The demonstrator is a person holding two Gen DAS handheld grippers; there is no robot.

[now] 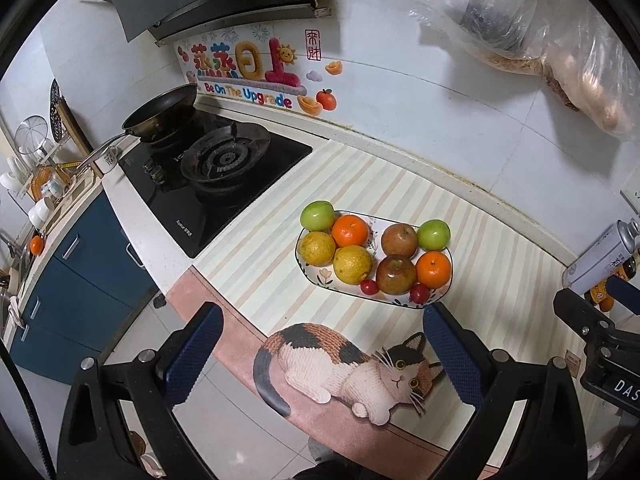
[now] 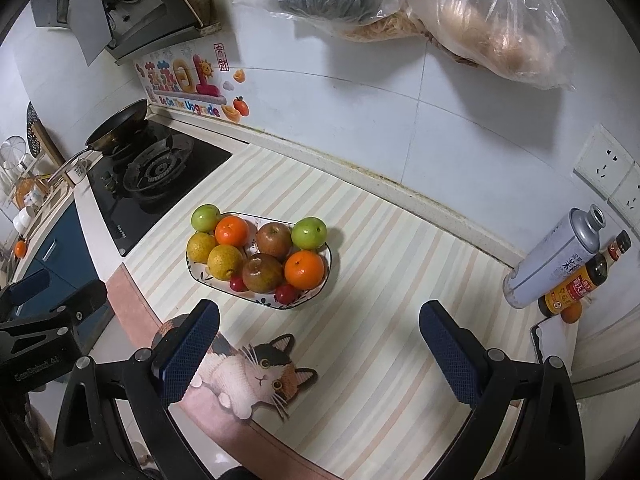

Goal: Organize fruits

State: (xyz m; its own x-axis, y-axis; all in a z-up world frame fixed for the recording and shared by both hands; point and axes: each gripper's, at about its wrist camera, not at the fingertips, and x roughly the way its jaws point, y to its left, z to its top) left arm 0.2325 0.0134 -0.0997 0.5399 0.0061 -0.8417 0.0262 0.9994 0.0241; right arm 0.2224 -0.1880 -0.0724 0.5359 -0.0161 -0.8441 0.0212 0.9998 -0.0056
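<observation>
While the wall sticker point(image 1: 244, 76) reads "Be On The Upgrade", both grippers' jaws gape wide, empty.

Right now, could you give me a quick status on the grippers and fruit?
Left gripper and right gripper open, empty. Fruit all on plate, untouched. Nothing blocking.

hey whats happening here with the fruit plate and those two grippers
A person holds a gripper in each hand over a striped counter mat. Both the left gripper and the right gripper hover short of the plate with jaws wide open, holding nothing. The plate carries green apples, oranges, yellowish citrus, brownish-red apples and small red fruits. No fruit is being touched at this moment.
</observation>
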